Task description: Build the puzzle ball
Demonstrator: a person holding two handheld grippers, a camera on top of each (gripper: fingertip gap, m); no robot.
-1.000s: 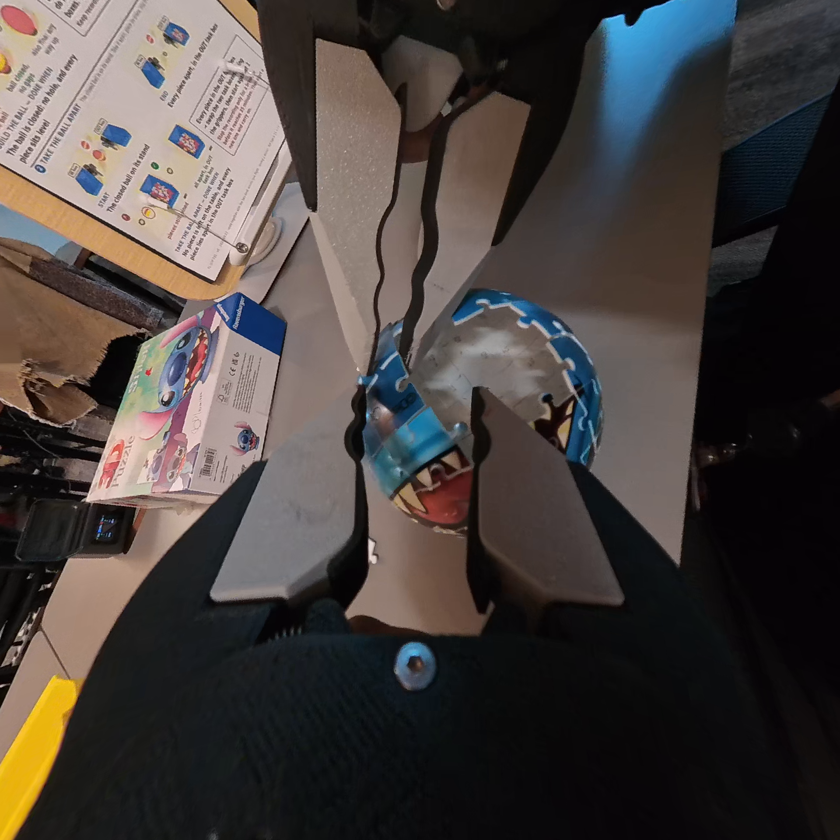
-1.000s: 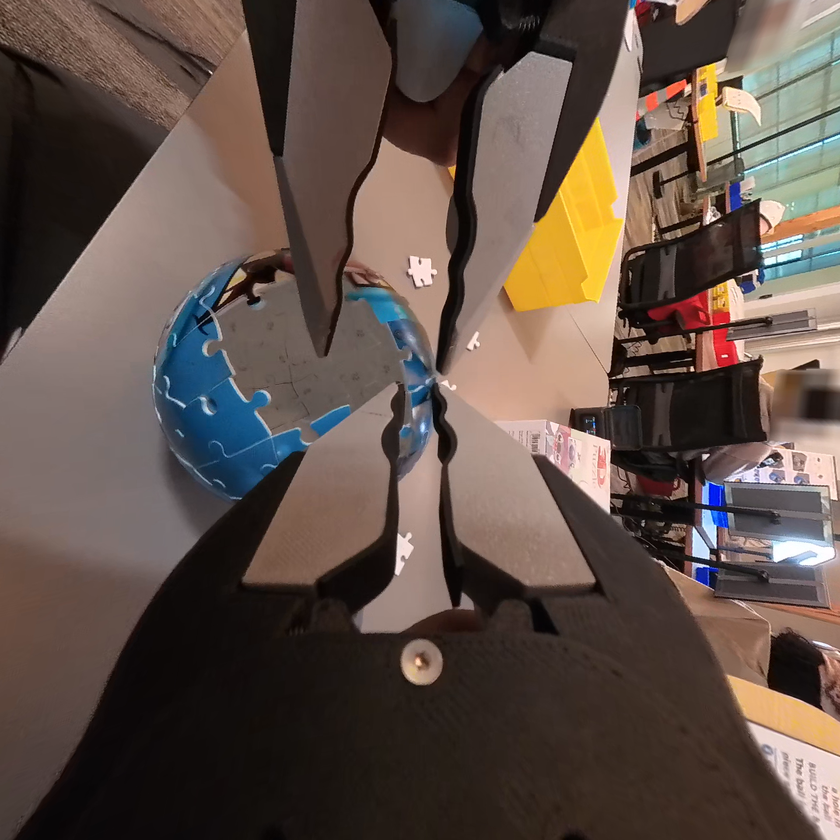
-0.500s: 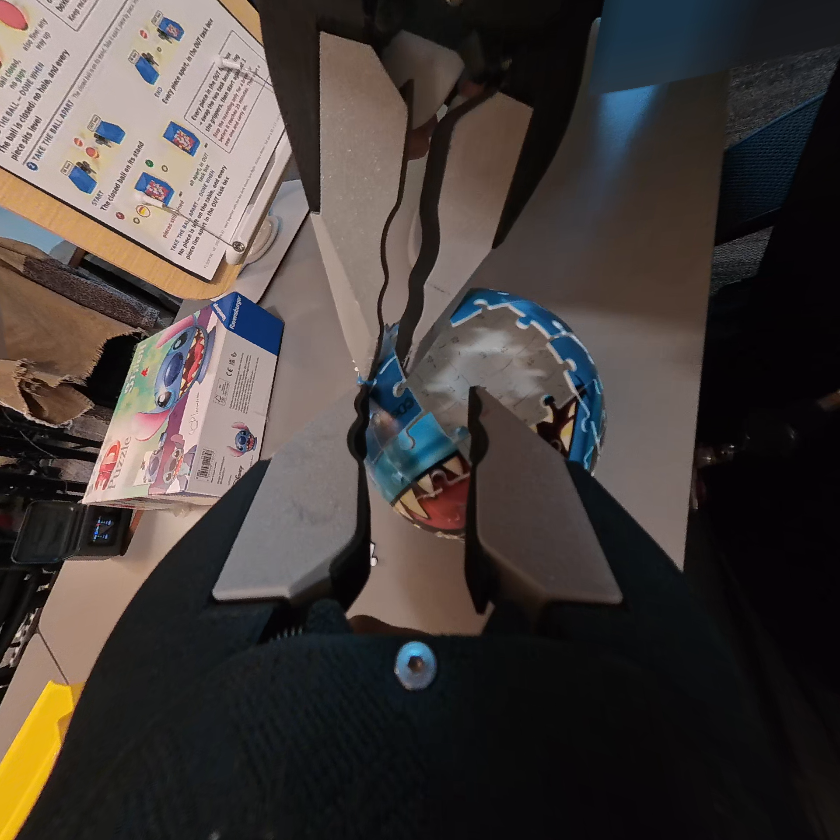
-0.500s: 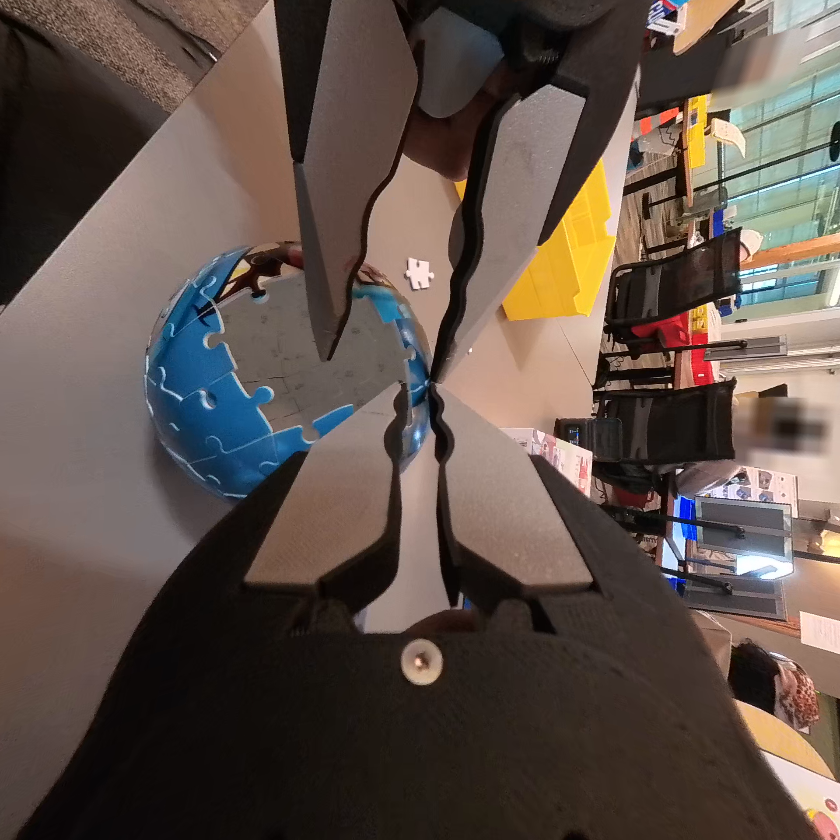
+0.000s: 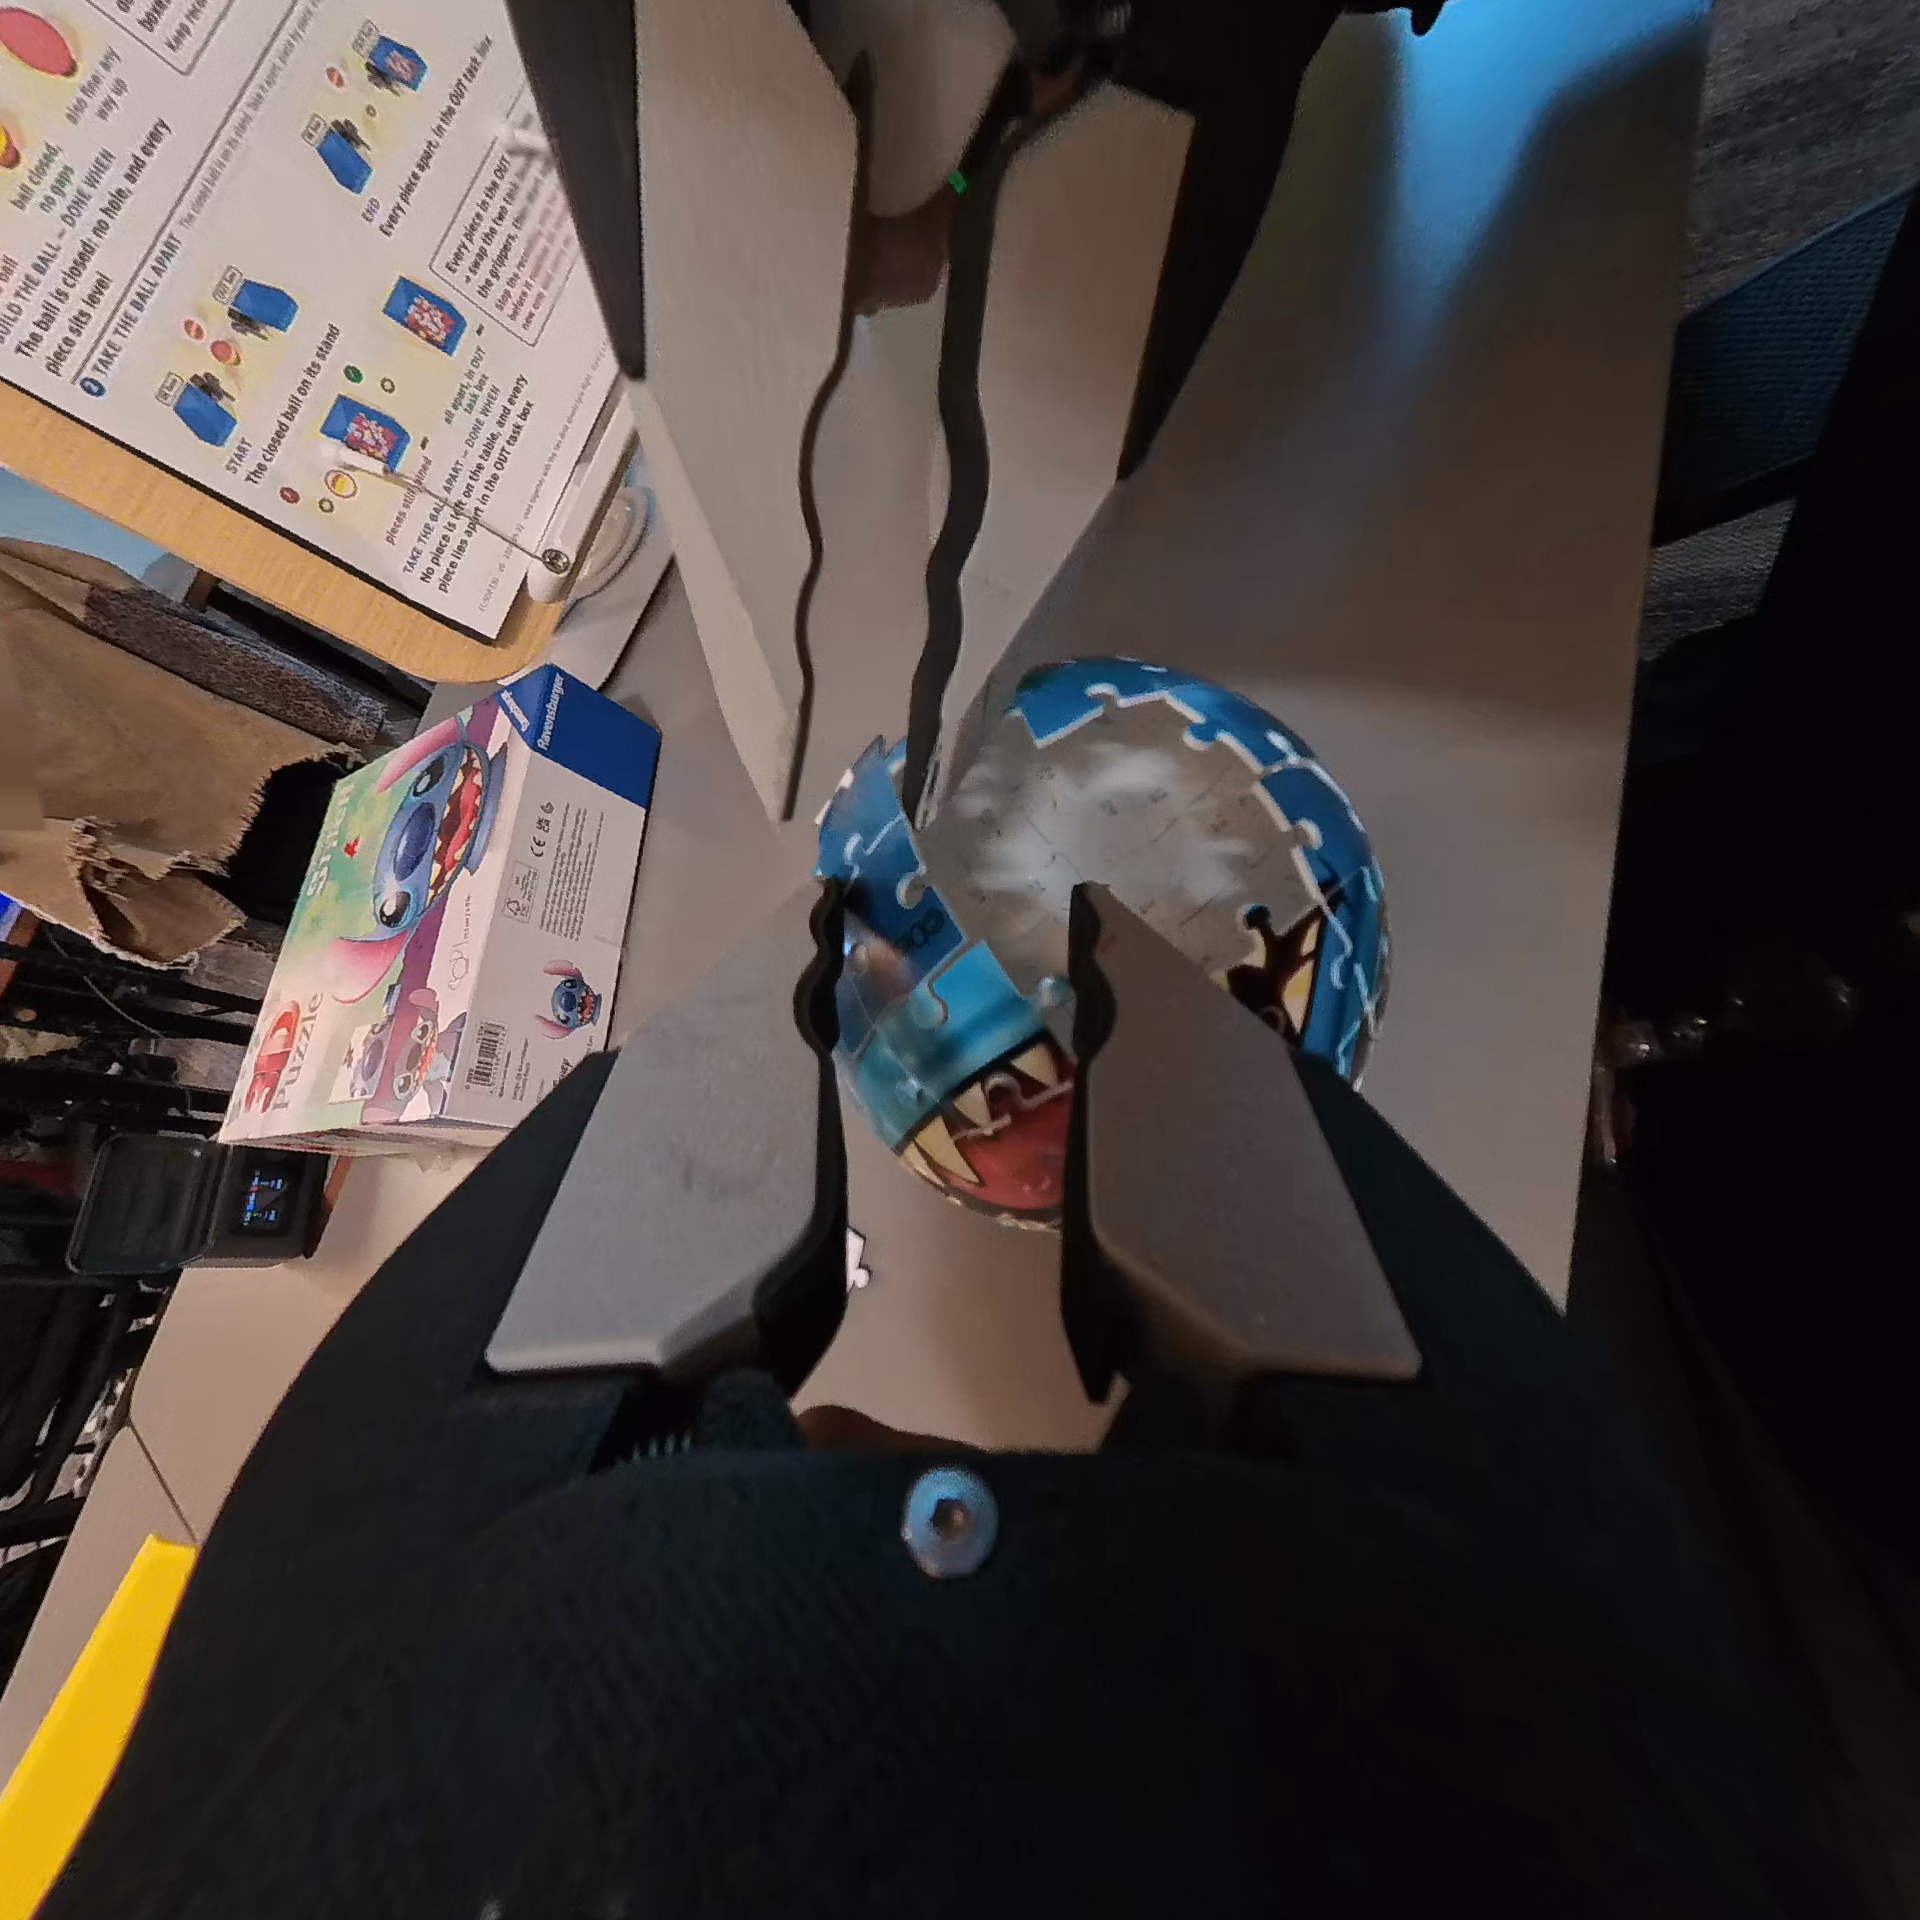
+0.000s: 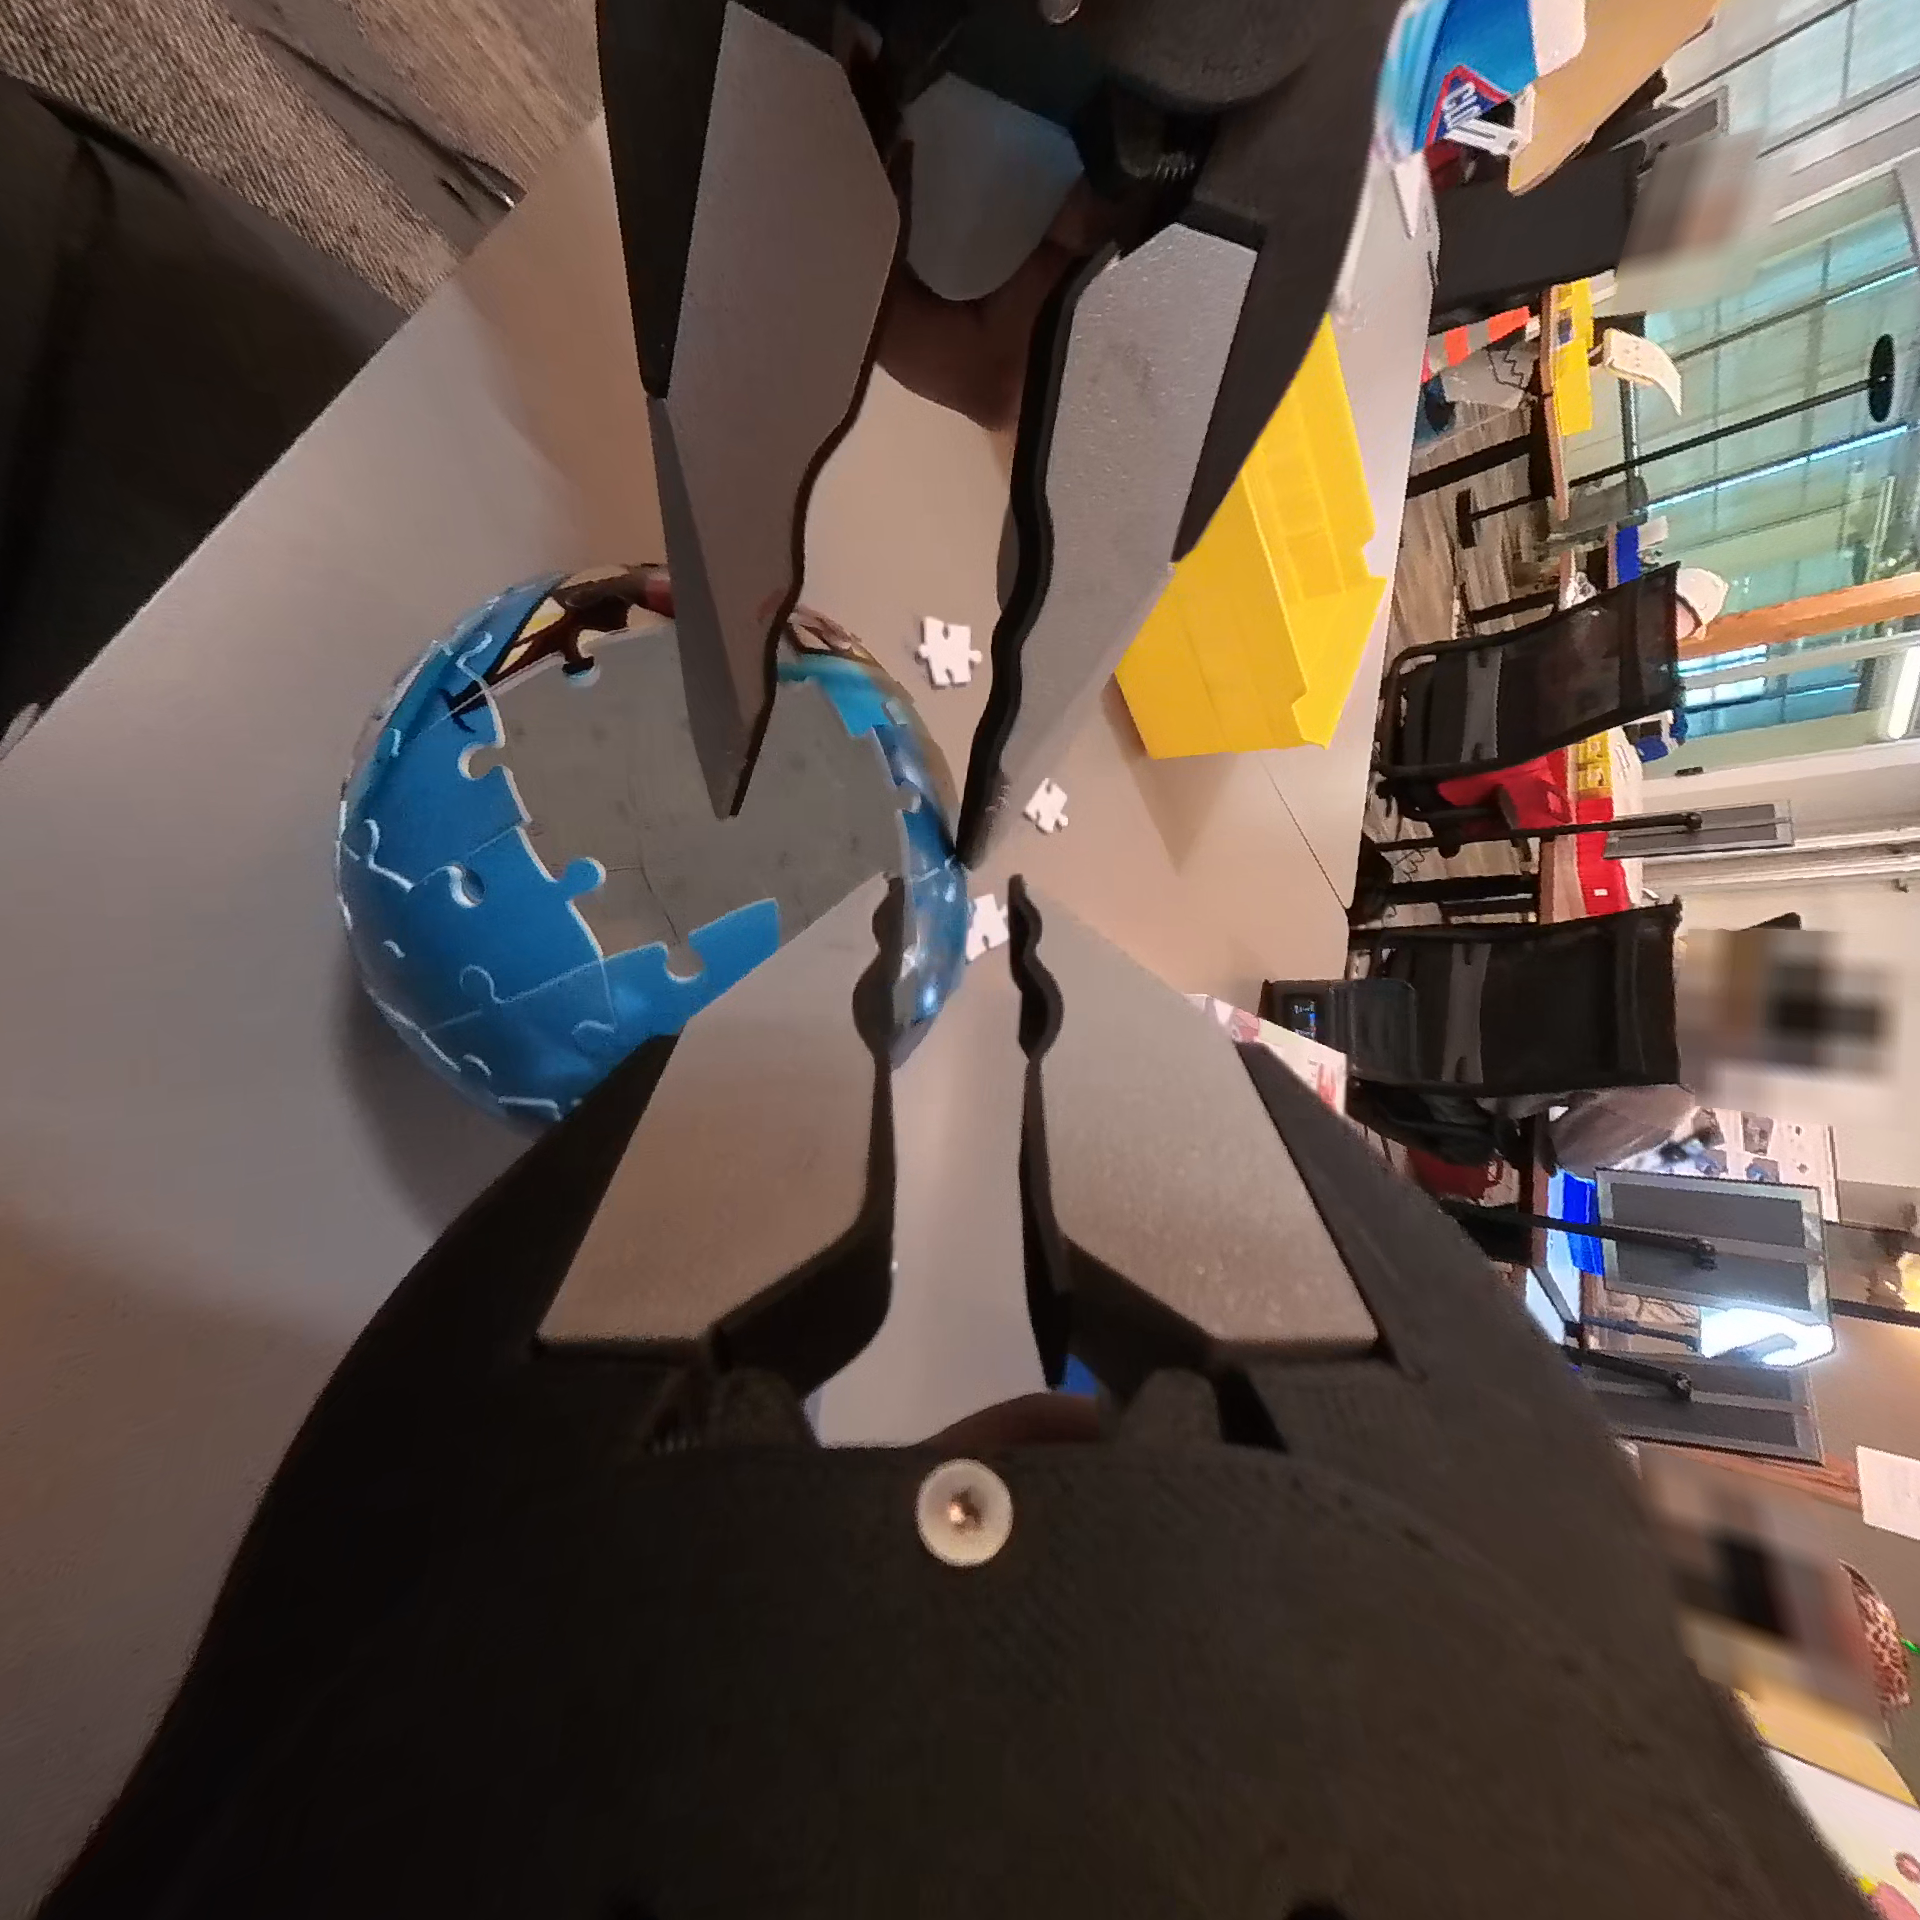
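The puzzle ball (image 5: 1320, 831) is a part-built blue shell with a grey inside, its opening facing up, on the grey table (image 5: 1403, 520). It also shows in the right wrist view (image 6: 468, 935). My left gripper (image 5: 953, 904) is open and straddles the ball's rim, one finger outside the shell and one in the opening. My right gripper (image 6: 956, 894) is open by a narrow gap at the same rim, facing the left one. Each gripper shows from the top of the other's view: the right gripper (image 5: 860, 805), the left gripper (image 6: 847, 831).
Loose white pieces (image 6: 948, 651) lie on the table beyond the ball, one (image 6: 987, 925) between my right fingertips. A yellow bin (image 6: 1268, 582) stands behind them. The puzzle box (image 5: 447, 914) and an instruction sheet (image 5: 291, 260) lie left of the ball. Black chairs (image 6: 1527, 707) stand off the table. Only a small space, under 4 cm, lies between the two pairs of fingers.
My right gripper's jaws have opened from nearly shut on the ball's rim to a narrow gap. My left gripper and the ball have stayed put.
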